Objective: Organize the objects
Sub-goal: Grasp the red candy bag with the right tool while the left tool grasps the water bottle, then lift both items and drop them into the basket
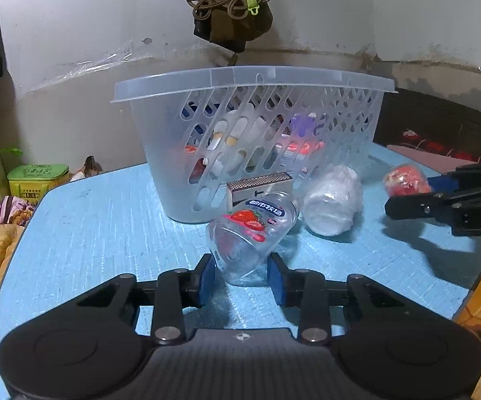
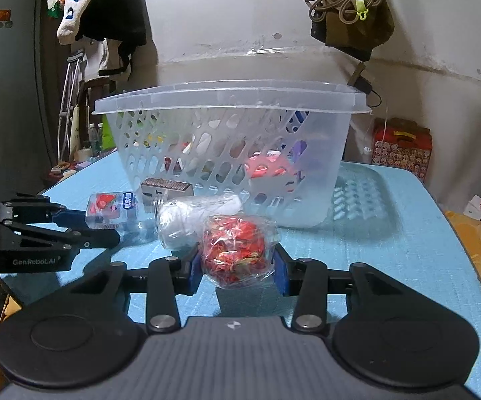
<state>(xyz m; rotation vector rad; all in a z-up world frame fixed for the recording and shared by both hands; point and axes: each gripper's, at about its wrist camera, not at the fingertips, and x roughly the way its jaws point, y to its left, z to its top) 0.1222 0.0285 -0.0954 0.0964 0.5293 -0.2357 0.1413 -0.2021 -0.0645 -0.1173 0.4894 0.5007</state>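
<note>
With both tools low over the blue counter [image 1: 100,220], I hold two items ready for the basket [image 1: 254,83], which stands just behind them and already contains several things. My left hand-held gripper [image 1: 242,275] has its blue pads either side of the base of a clear bottle [image 1: 254,233] with a strawberry label; the pads appear to touch the bottle, clamped on it, while its neck points toward the basket. My right hand-held gripper [image 2: 238,268] is clamped on a wrapped red bundle [image 2: 237,250], gripped at its widest part, probably so the crinkled film cannot slip. Between the two held items lie a white wrapped roll [image 2: 187,220] and a matchbox [image 1: 259,183], the latter against the basket wall. Judged from this layout, lifting each item over the rim comes next.
</note>
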